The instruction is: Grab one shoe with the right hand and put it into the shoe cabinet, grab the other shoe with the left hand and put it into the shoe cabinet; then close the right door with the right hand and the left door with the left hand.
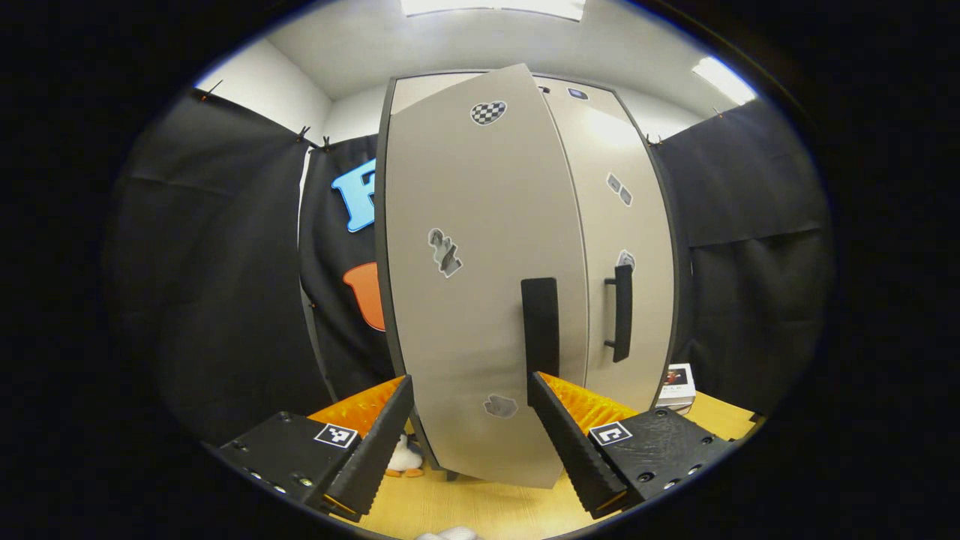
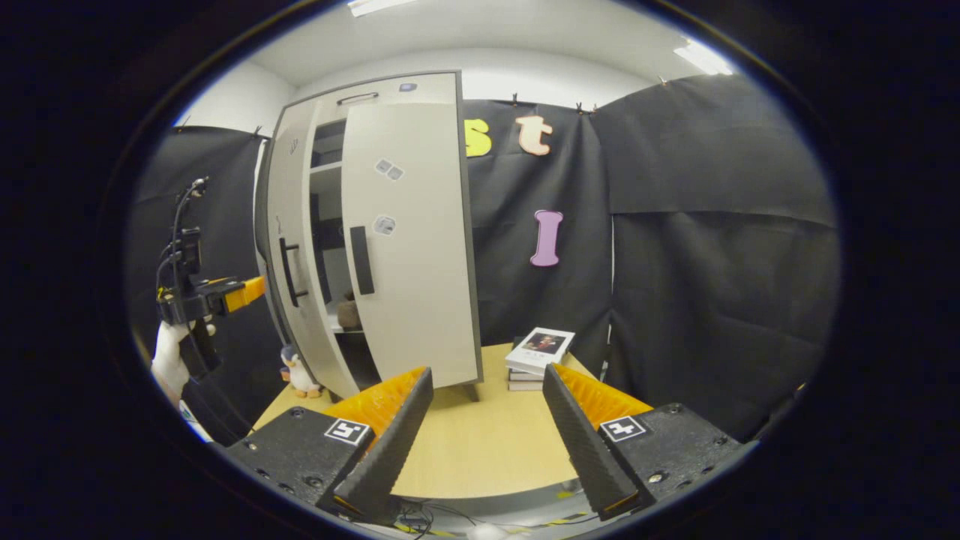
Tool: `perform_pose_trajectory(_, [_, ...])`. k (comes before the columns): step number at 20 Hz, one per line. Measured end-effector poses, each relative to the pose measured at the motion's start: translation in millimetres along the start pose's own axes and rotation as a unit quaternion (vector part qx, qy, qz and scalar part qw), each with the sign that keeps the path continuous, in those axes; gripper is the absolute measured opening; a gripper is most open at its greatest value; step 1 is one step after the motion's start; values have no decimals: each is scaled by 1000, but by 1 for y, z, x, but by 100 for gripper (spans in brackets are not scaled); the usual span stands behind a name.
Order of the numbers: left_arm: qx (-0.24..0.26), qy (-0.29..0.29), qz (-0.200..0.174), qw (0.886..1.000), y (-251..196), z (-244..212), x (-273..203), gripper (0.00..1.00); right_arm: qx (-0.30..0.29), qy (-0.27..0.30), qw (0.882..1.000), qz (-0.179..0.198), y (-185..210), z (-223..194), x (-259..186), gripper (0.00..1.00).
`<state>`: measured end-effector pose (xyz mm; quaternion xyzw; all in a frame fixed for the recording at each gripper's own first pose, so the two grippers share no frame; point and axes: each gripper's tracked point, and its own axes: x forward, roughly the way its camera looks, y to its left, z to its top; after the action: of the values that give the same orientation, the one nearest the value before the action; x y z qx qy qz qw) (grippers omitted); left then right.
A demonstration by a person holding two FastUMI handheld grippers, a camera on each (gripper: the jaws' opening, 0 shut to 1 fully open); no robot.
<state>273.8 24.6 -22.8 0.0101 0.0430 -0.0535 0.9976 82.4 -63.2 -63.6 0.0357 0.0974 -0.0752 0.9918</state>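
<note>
Your left gripper (image 1: 471,405) gapes empty before the left door (image 1: 472,285), ajar at twelve o'clock; your right gripper (image 2: 487,397) is likewise open and empty. A shoe (image 2: 347,311) appears shelved inside the shoe cabinet (image 2: 300,135). Judging so, both doors remain for you to close.

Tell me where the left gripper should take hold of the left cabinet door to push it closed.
Probably the black vertical handle near the free edge of the left door. The door stands ajar, and the open left gripper already faces it head-on. Come straight from the front, fingers either side of the bar, or press beside it.
</note>
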Motion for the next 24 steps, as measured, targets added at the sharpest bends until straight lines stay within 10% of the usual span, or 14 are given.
perform_pose_trajectory(8, [-23, 9, -27, 999, -14, 3, -71, 96, -3, -27, 999, 30, 33, 18, -14, 97])
perform_pose_trajectory(24, [-23, 11, 69, 997, -94, 23, -260, 96, -1, -56, 992, 109, -37, 47, -61, 98])
